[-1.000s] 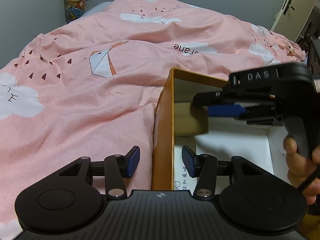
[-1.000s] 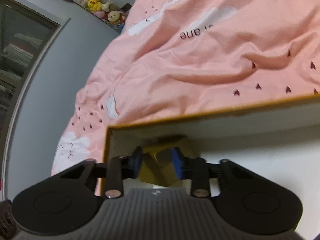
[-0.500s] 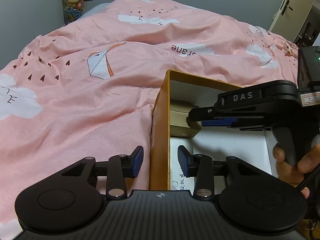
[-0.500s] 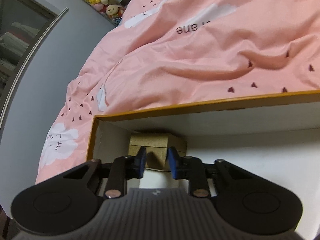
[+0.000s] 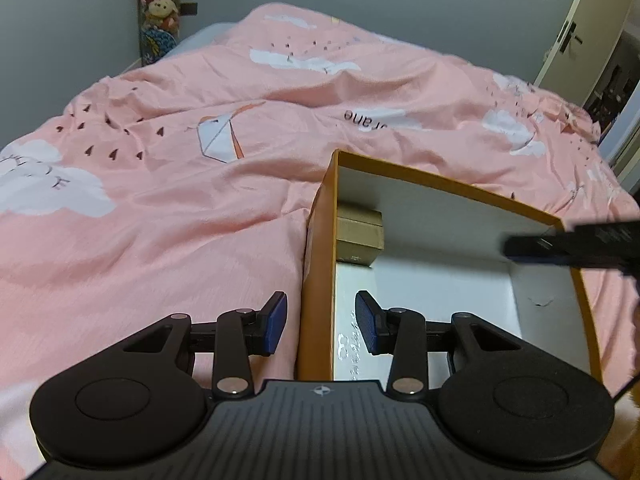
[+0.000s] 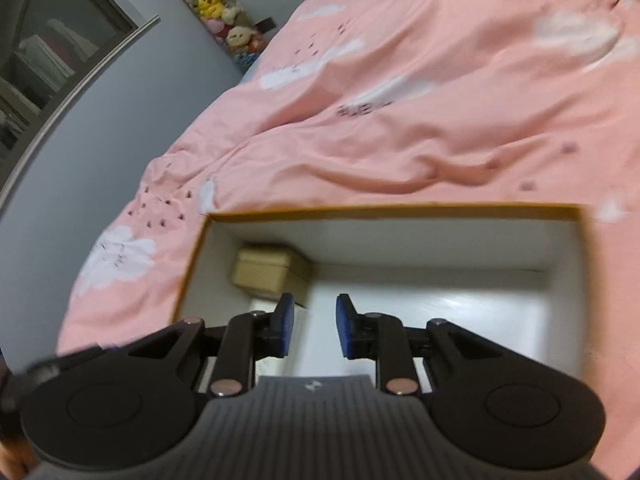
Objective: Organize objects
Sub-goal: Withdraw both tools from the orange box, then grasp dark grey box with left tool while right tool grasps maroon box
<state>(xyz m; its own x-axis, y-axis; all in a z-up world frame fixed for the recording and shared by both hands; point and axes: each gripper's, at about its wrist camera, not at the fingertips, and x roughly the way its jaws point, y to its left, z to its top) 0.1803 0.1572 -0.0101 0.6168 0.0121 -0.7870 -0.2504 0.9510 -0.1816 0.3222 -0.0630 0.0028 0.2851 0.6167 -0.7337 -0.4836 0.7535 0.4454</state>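
An orange box (image 5: 440, 182) with a white inside lies open on the bed. A small tan carton (image 5: 358, 236) rests in its far left corner. My left gripper (image 5: 321, 322) stands open astride the box's left wall, one pad outside and one inside, neither pressing on it. In the right wrist view the orange box (image 6: 400, 208) fills the lower half, with the tan carton (image 6: 268, 268) at its back left. My right gripper (image 6: 315, 326) hovers over the box floor near the carton, its jaws narrow and opening, nothing between them. The right gripper (image 5: 516, 248) shows blurred at the right edge.
A rumpled pink duvet (image 5: 180, 220) with clouds and hearts surrounds the box. A white sheet with writing (image 5: 352, 344) lies on the box floor. A column of plush toys (image 5: 160, 4) hangs on the far wall. A door (image 5: 572, 40) stands at the right.
My right gripper let go of the tan carton, which now rests in the corner, then drew back, rose and swung right. The left gripper's jaws narrowed around the box wall and it lifted slightly.
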